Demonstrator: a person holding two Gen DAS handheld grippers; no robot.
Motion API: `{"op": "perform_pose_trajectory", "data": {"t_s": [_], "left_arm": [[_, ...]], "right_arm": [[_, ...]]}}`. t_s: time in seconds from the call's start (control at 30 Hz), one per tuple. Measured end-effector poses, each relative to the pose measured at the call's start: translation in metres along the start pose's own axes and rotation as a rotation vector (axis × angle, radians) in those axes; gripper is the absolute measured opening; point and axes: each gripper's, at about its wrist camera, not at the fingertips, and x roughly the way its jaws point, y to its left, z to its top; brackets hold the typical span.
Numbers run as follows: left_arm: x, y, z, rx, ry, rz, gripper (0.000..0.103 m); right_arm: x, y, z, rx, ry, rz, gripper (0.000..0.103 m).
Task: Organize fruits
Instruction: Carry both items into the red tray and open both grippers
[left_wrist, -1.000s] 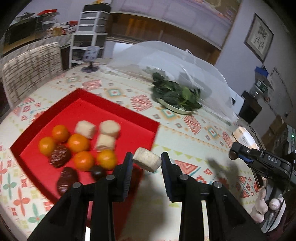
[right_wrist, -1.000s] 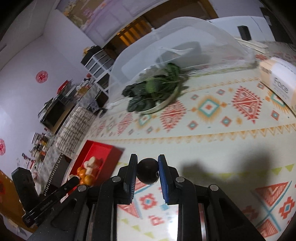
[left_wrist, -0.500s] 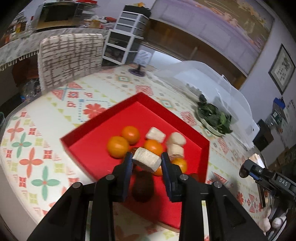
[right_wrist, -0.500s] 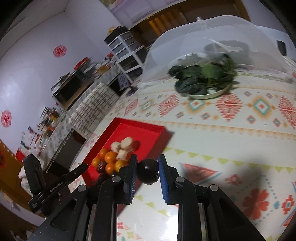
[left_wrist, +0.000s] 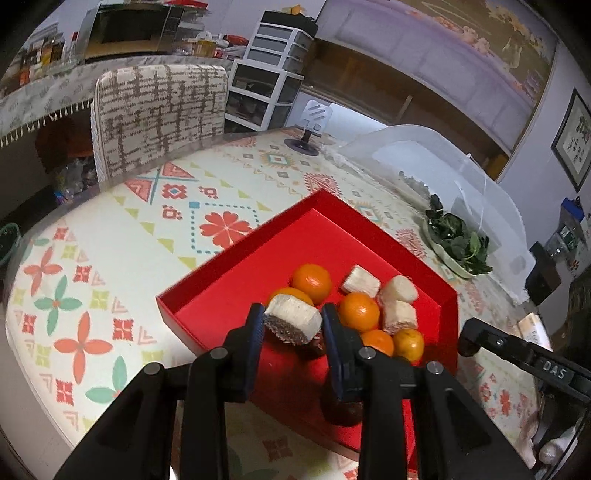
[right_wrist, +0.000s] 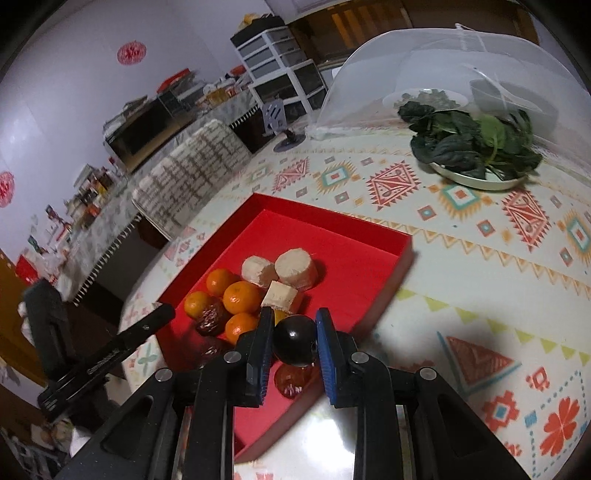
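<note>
A pale, cylindrical fruit chunk with a dark speckled cut face (left_wrist: 293, 324) sat clamped in the left tool (left_wrist: 293, 326), low centre of its view, above the shallow red cardboard tray (left_wrist: 236, 273). The right tool (right_wrist: 294, 341) gripped a glossy black round fruit (right_wrist: 294, 341) over the tray's near edge. To place well, each piece likely belonged beside its kind: lower gently near the white chunks (left_wrist: 397, 295), clear of the oranges (left_wrist: 312, 282), then release. The patterned surface (left_wrist: 147, 236) lay around.
</note>
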Motion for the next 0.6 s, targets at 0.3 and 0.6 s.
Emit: {"op": "perform_pose_trajectory", "data": {"t_s": [0.3,0.6], "left_arm": [[0.005,-0.007,0.007,0.071,-0.024,0.046,0.03],[0.006,-0.008,0.01,0.087,-0.039,0.061,0.058]], "right_arm": [[0.036,0.007,0.012,-0.059,0.028,-0.095,0.025],[0.046,0.002,0.018,-0.024,0.027,-0.116,0.027]]}}
